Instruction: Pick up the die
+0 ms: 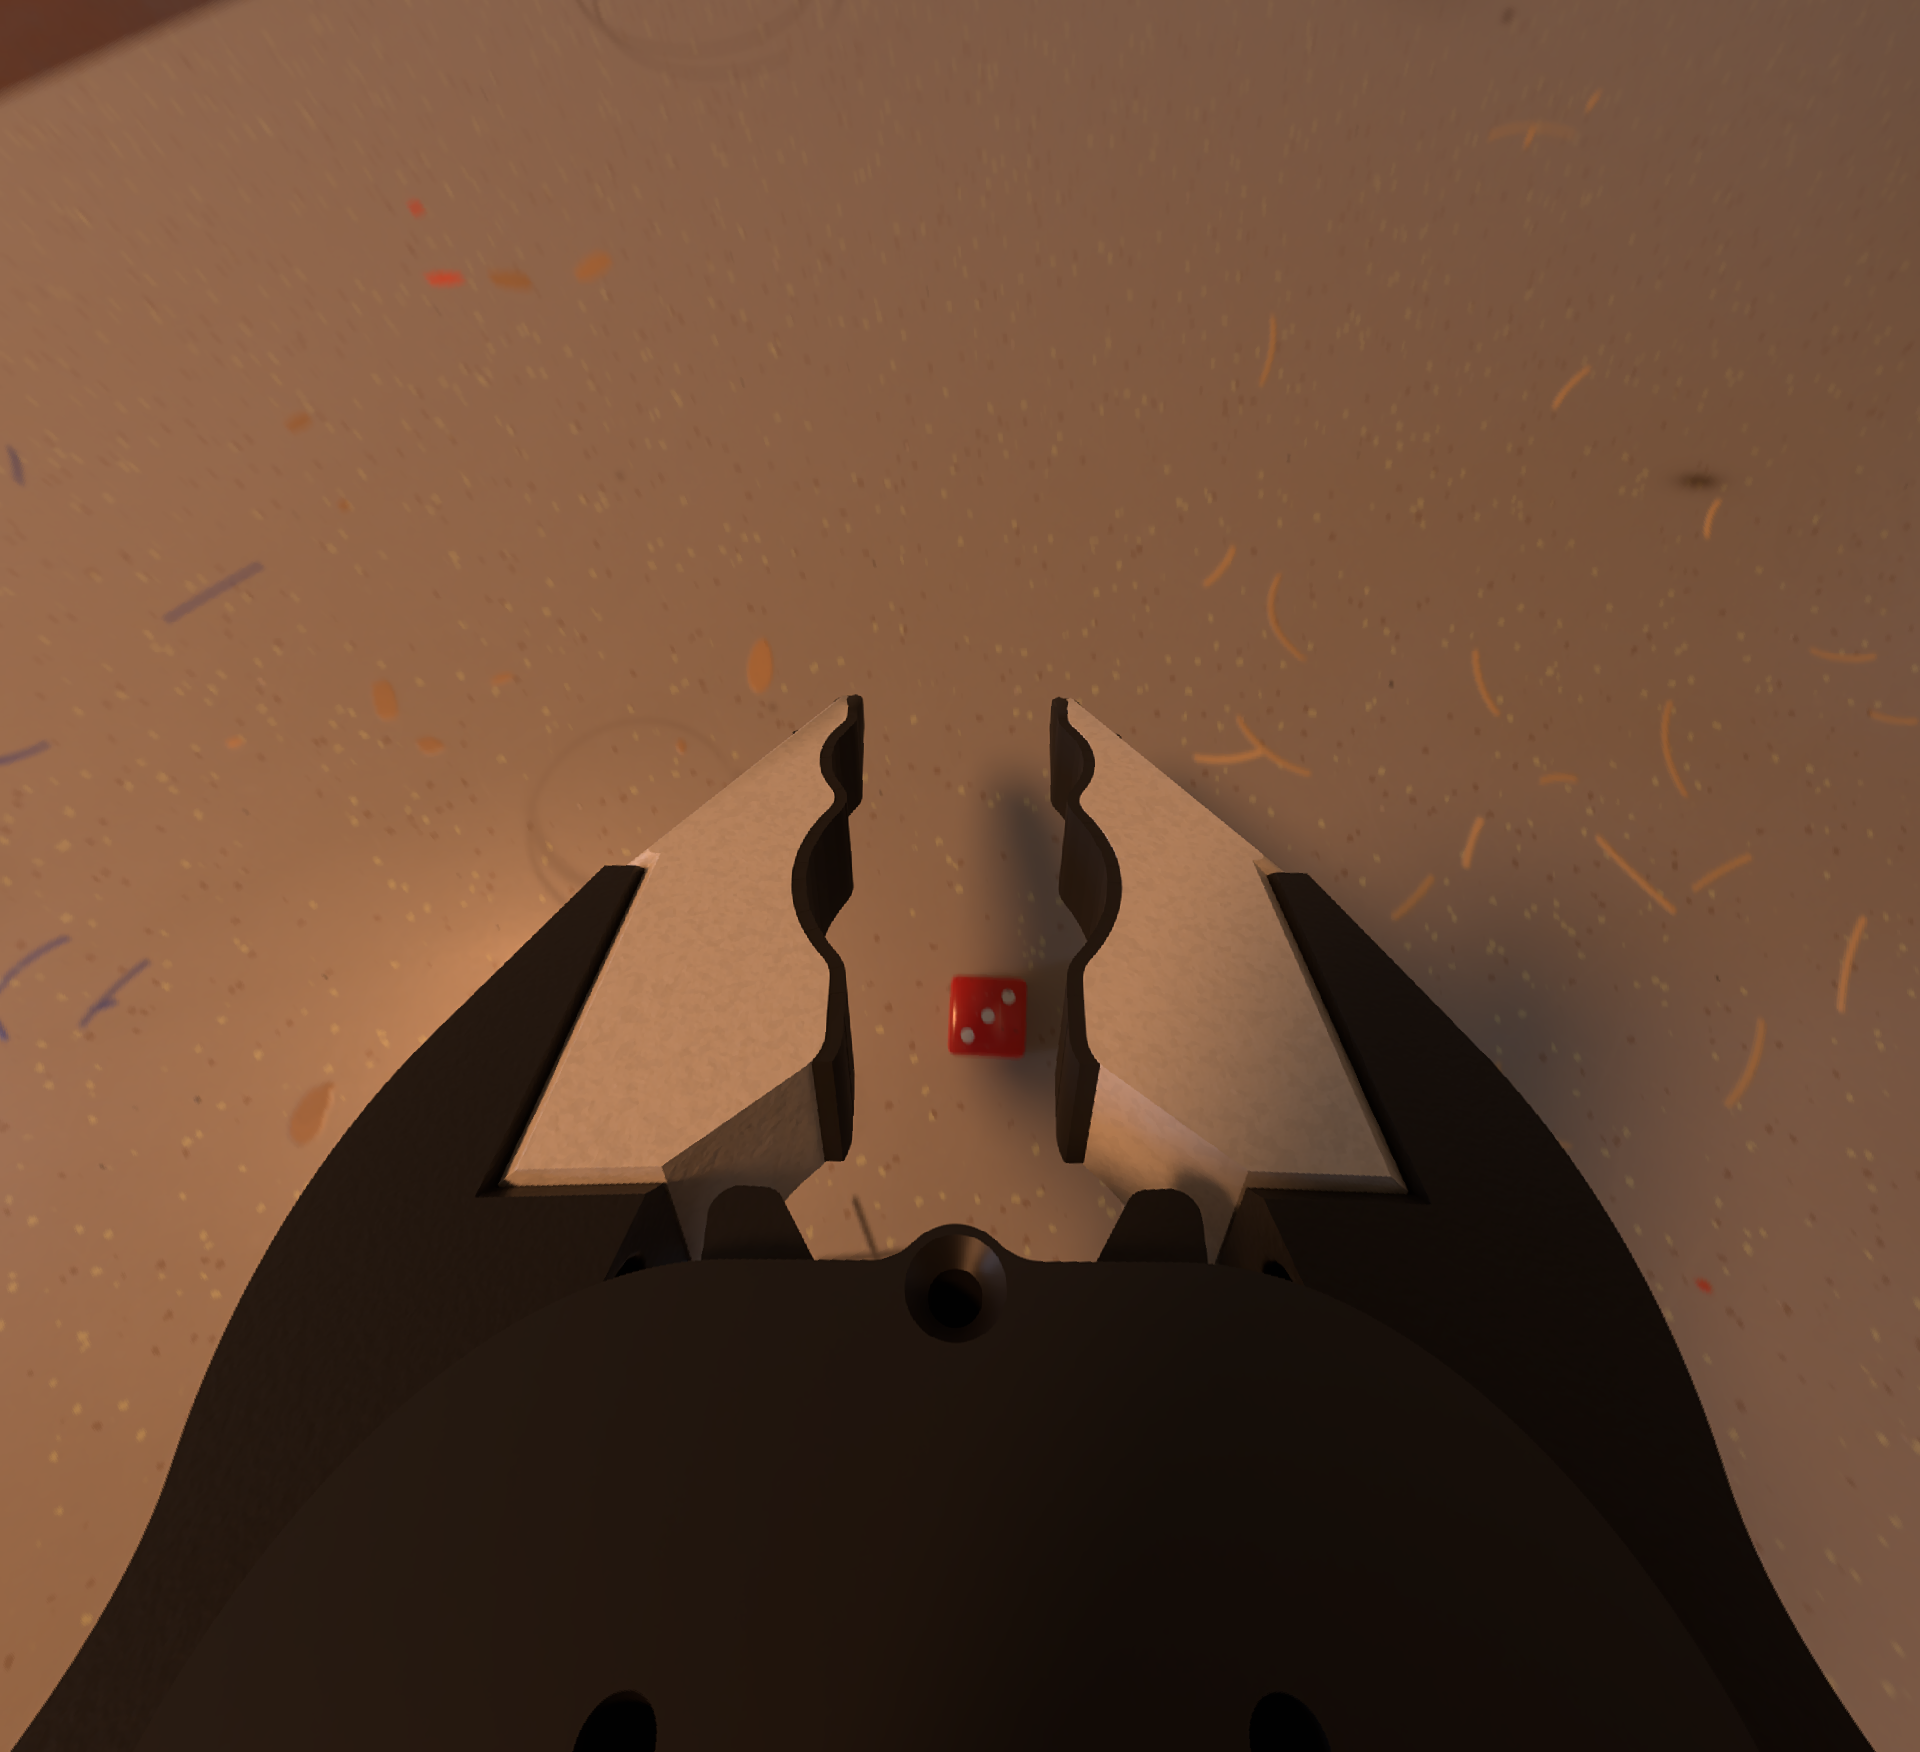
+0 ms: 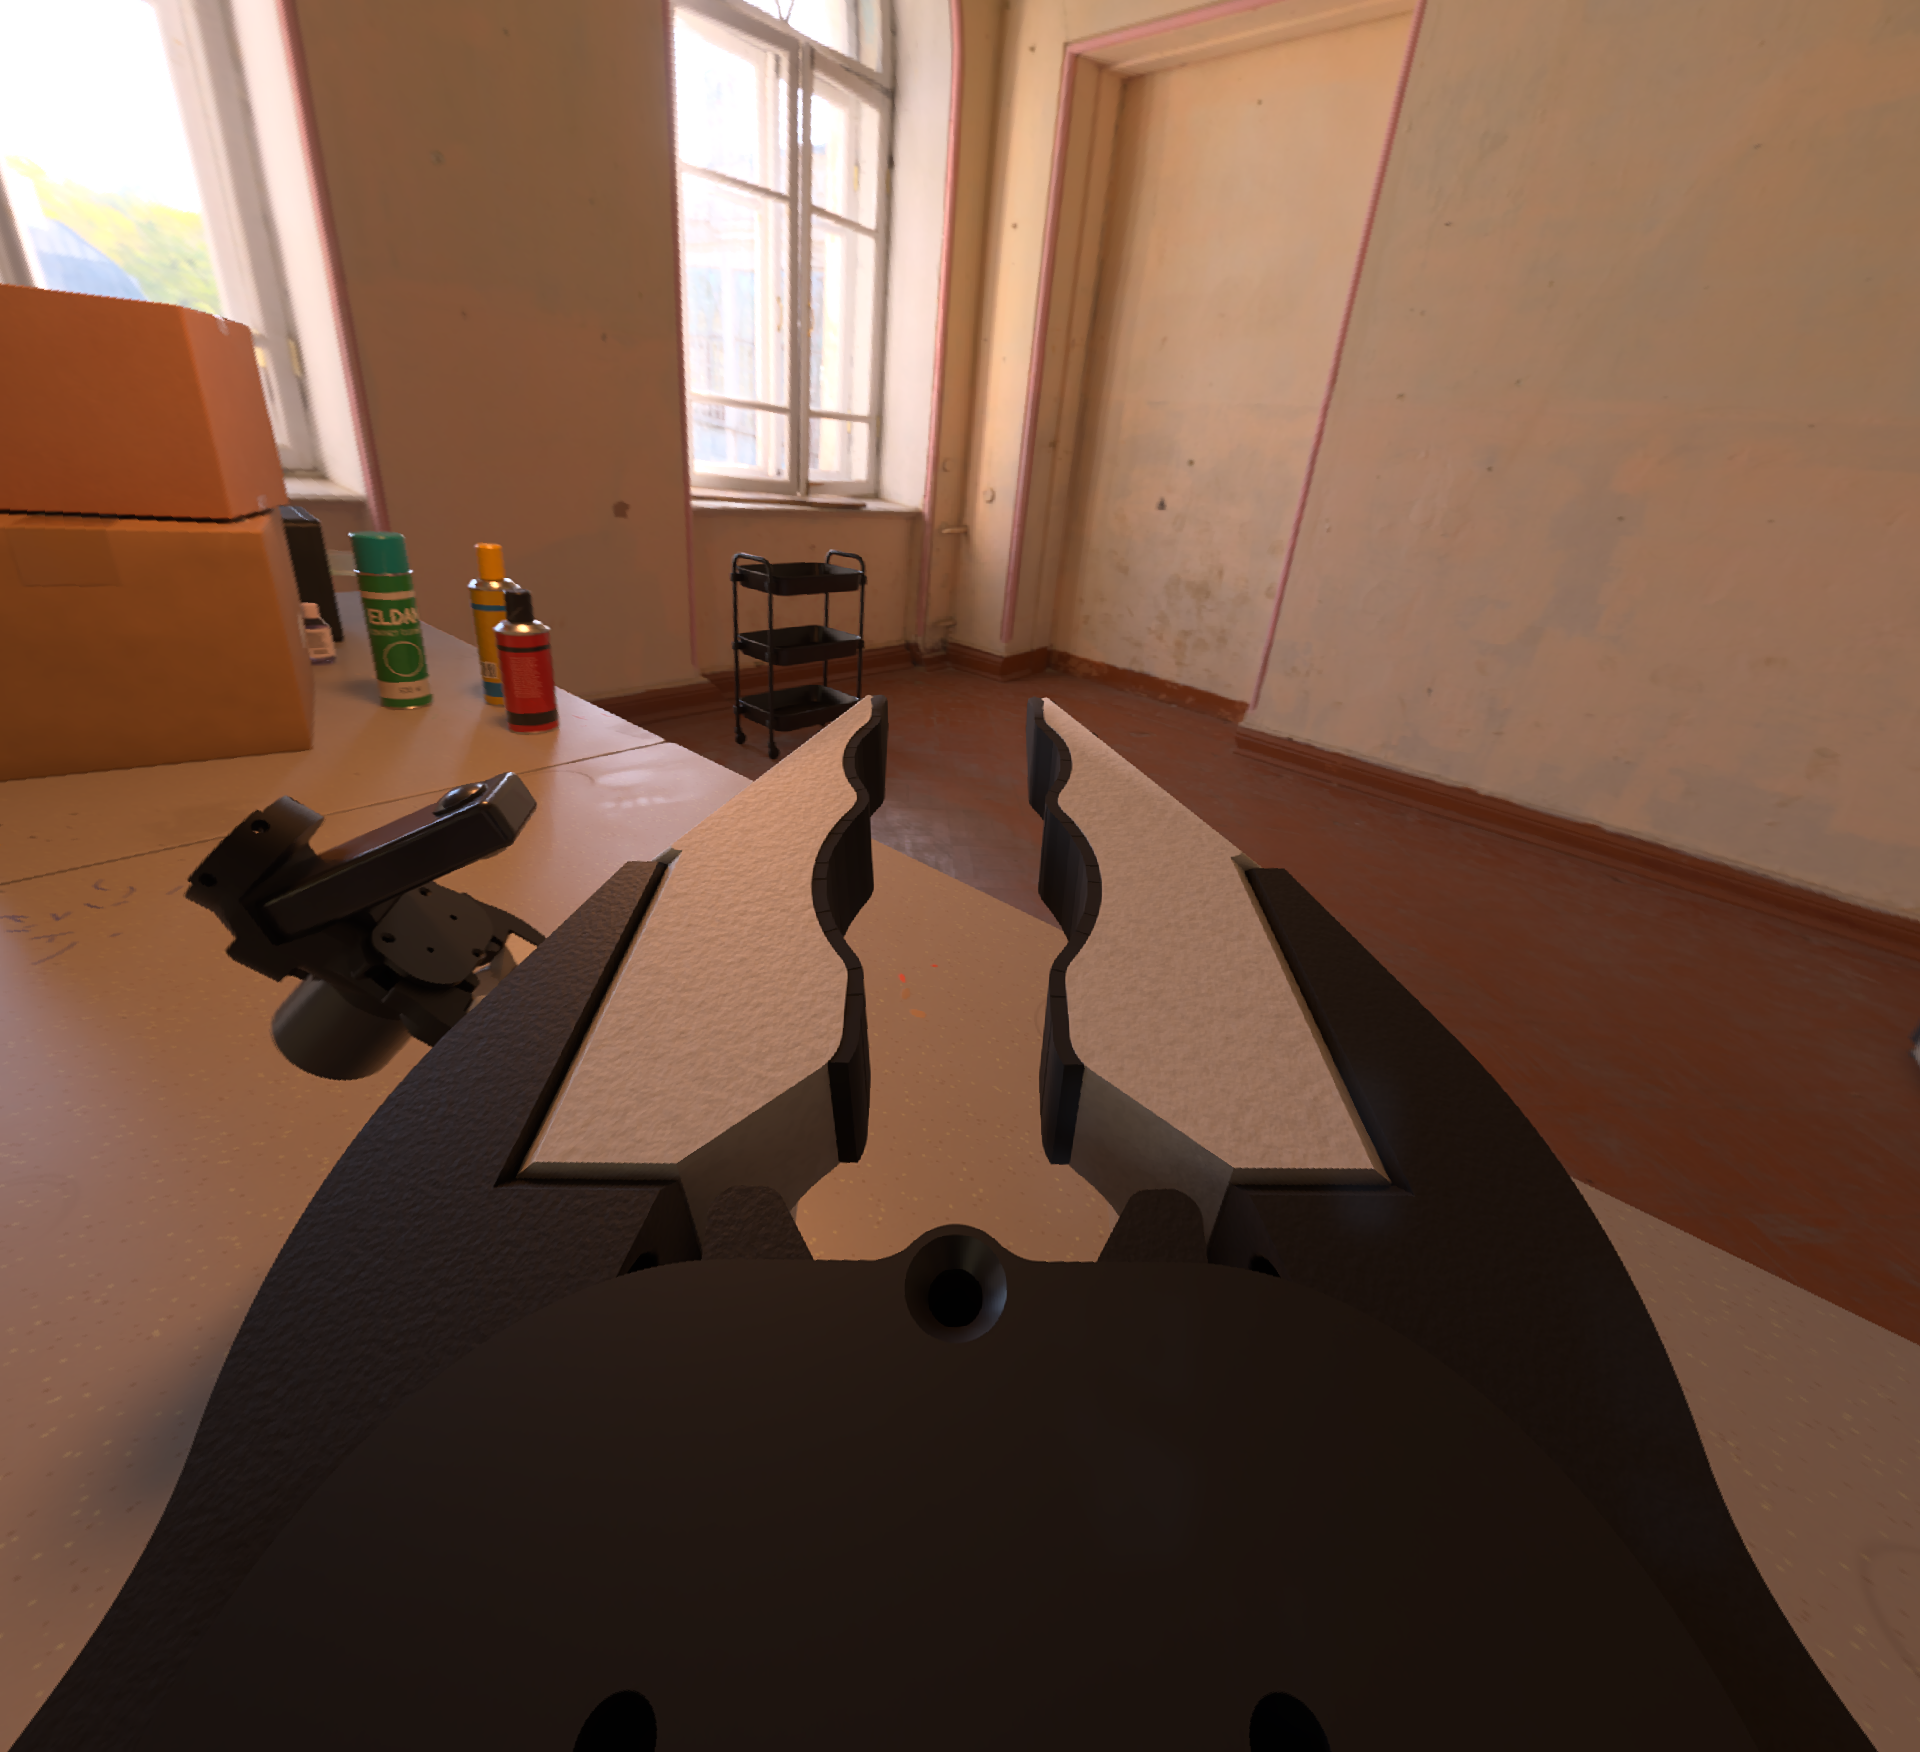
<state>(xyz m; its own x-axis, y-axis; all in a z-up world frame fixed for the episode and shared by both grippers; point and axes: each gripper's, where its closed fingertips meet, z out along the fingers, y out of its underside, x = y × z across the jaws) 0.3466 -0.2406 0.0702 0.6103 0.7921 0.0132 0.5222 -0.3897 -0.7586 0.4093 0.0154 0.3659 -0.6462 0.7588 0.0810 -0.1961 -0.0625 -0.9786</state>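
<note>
Left gripper (image 1: 956,715) looks straight down, jaws apart around the red die (image 1: 987,1016) at lower centre, presumably lined up for the pinch, while the right gripper (image 2: 956,715) idles, jaws apart and empty.

on your table (image 2: 125,1131), two stacked cardboard boxes (image 2: 125,559) sit at the far left. beside them stand a green spray can (image 2: 392,620), a yellow can (image 2: 486,622) and a red can (image 2: 526,663), all upright and close together. the tabletop shows speckles, pen strokes and faint ring marks. on the floor under the arched window (image 2: 781,175) you have a black three-tier cart (image 2: 798,648).
</note>
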